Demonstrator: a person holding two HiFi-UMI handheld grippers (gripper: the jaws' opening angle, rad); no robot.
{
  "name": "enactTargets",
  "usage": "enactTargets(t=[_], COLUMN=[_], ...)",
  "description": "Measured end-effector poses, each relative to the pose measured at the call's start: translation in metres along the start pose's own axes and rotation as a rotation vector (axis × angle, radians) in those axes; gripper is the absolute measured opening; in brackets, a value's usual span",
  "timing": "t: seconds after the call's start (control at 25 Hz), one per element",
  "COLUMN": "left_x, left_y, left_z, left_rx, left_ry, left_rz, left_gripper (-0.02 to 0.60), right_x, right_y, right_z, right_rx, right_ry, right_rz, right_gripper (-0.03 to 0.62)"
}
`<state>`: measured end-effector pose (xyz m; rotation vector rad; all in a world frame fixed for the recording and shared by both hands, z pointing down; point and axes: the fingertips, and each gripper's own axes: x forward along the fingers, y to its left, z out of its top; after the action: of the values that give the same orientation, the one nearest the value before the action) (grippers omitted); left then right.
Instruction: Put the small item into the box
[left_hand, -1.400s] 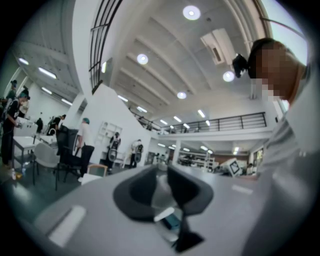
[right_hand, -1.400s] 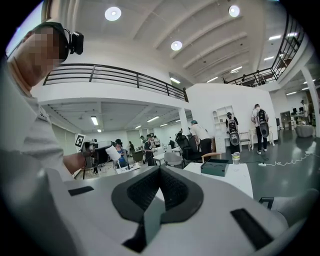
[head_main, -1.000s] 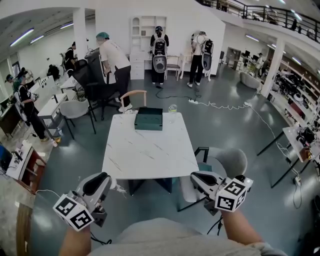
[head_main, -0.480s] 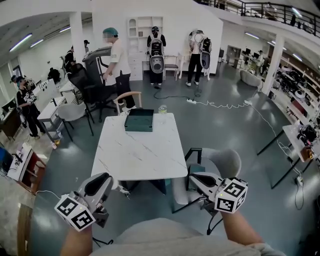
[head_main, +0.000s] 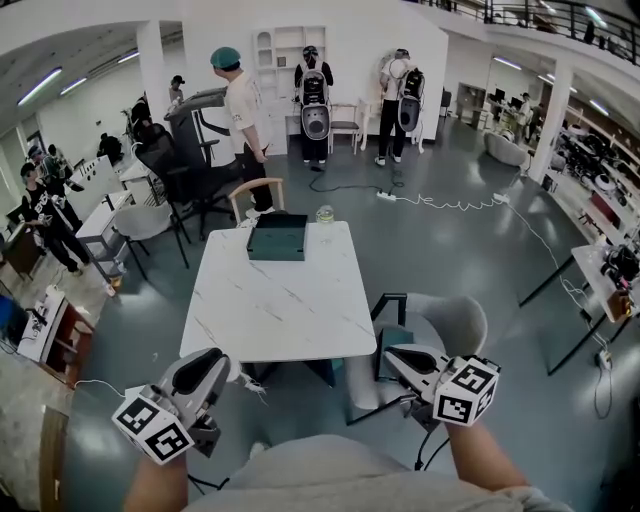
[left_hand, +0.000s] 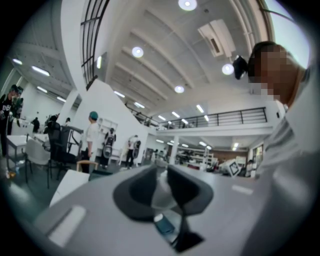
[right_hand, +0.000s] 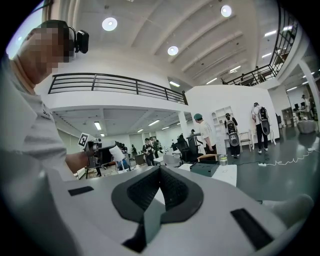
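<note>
A dark green open box (head_main: 277, 238) sits at the far end of the white marble table (head_main: 280, 310), with a glass jar (head_main: 324, 214) beside it. My left gripper (head_main: 222, 366) is held low, short of the table's near left corner. It is shut on a small white item (right_hand: 117, 153), which shows pale between its pads (left_hand: 161, 186). My right gripper (head_main: 392, 355) is near the table's front right corner, jaws shut and empty. From the right gripper (right_hand: 160, 171) view, the box (right_hand: 204, 169) and jar (right_hand: 223, 160) lie ahead.
A grey padded chair (head_main: 450, 325) stands at the table's right side, close to my right gripper. A wooden chair (head_main: 258, 192) stands behind the box. Office chairs, desks and several people fill the left and back. A cable (head_main: 450, 205) runs across the floor.
The table has come nearer and slid slightly left in the head view. Both grippers kept their places in the view, still shut. The person in the green cap moved by the office chair.
</note>
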<state>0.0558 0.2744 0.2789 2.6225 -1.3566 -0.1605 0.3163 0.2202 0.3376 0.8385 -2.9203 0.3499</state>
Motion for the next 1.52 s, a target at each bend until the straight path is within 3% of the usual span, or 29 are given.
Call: enactTargets(t=[0.16, 0.36, 0.92, 1.28, 1.52], left_x=[0.001, 0.005, 0.018, 0.027, 0.038], left_y=[0.031, 0.100, 0.308, 0.383, 0.412], left_z=[-0.002, 0.005, 0.069, 0.072, 0.064], left_rx=[-0.016, -0.008, -0.019, -0.065, -0.094], left_ry=[-0.002, -0.009, -0.029, -0.038, -0.035], left_rz=[-0.012, -0.048, -0.174, -0.180, -0.145], left_gripper=[0.072, 0.072, 0.072, 0.072, 0.072], right_x=[0.033, 0.099, 0.291, 0.358, 0.379], right_y=[0.000, 0.000, -0.005, -0.021, -0.041], right_z=[0.005, 0.015, 0.065, 0.072, 0.067], right_rx=[-0.012, -0.038, -0.032, -0.029, -0.014], right_ry=[0.008, 0.010, -0.005, 0.023, 0.048], right_rz=[0.001, -0.022, -0.143, -0.170, -0.159], right_gripper=[0.008, 0.008, 0.008, 0.008, 0.008])
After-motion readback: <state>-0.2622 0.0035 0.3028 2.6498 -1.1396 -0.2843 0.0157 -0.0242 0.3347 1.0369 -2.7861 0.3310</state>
